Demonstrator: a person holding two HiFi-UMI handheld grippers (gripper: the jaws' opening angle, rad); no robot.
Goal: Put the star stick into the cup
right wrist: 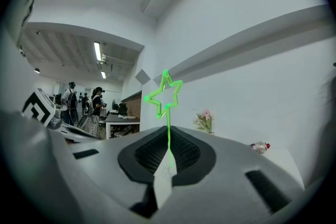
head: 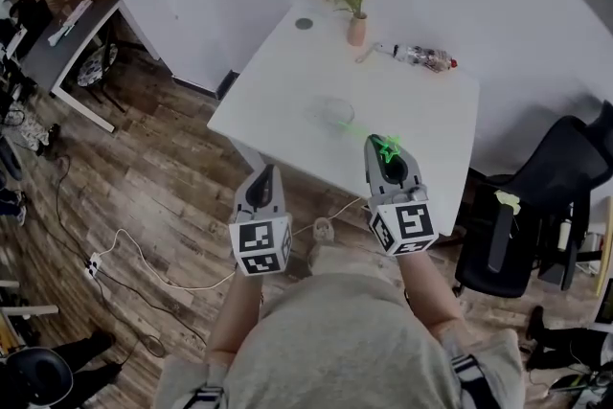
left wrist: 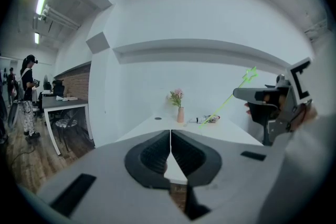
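A white table (head: 287,101) fills the middle of the scene, and the person stands at its near edge with both forearms stretched forward and angled down. The left forearm (head: 235,316) is bare and reaches out over the wooden floor (head: 144,168) just short of the table's near left corner. The right forearm (head: 426,287) reaches a little farther, so that its gripper hangs over the table's near edge. A black office chair (head: 536,196) stands off the right side of the table.

The left gripper (head: 265,171) points toward the far wall. Its jaws are closed tip to tip with nothing between them. The right gripper (head: 379,145) is level with it and well apart to the right, also pointing far. Its jaws are pressed together on the star stick (right wrist: 168,126), a thin bright green rod. The star-shaped outline at its end sticks up past the jaw tips, and the plain end runs down and to the left toward the cup (head: 337,113). The cup is clear and stands upright on the table, just beyond and left of the right gripper's tips. I cannot tell whether the stick touches it.

Each gripper carries a cube near the hand, the left cube (head: 261,244) and the right cube (head: 404,227), printed with black-and-white square markers. At the far side of the table a bottle (head: 420,57) lies on its side next to a small vase (head: 356,30) of flowers. The bottle's label is too small to read.
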